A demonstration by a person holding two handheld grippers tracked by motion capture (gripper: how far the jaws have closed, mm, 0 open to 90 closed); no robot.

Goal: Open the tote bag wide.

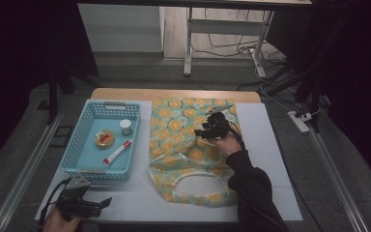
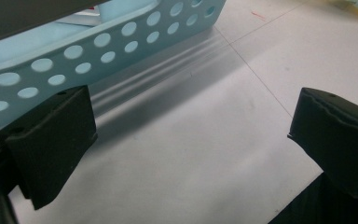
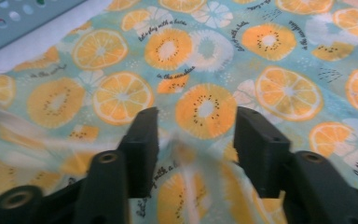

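Observation:
A cloth bag printed with orange slices point(image 1: 183, 145) lies flat on the white table cover point(image 1: 270, 145), its handle loop toward the near edge. My right gripper point(image 1: 206, 129) is low over the bag's upper middle. In the right gripper view its jaws point(image 3: 196, 121) stand apart, with a raised, blurred fold of the fabric point(image 3: 121, 93) between them and the pads off it. My left gripper point(image 1: 99, 204) rests at the near left corner of the table, open, with bare table cover between its jaws point(image 2: 191, 121), just in front of the light blue basket point(image 2: 98, 51).
The blue basket point(image 1: 77, 145) at the left holds a white-lidded jar point(image 1: 125, 126), a round orange tin point(image 1: 104, 139) and a red and white tube point(image 1: 117, 152). White cover stretches right of the bag. Beyond the table's wooden far edge point(image 1: 174, 93) stand desk legs and floor cables.

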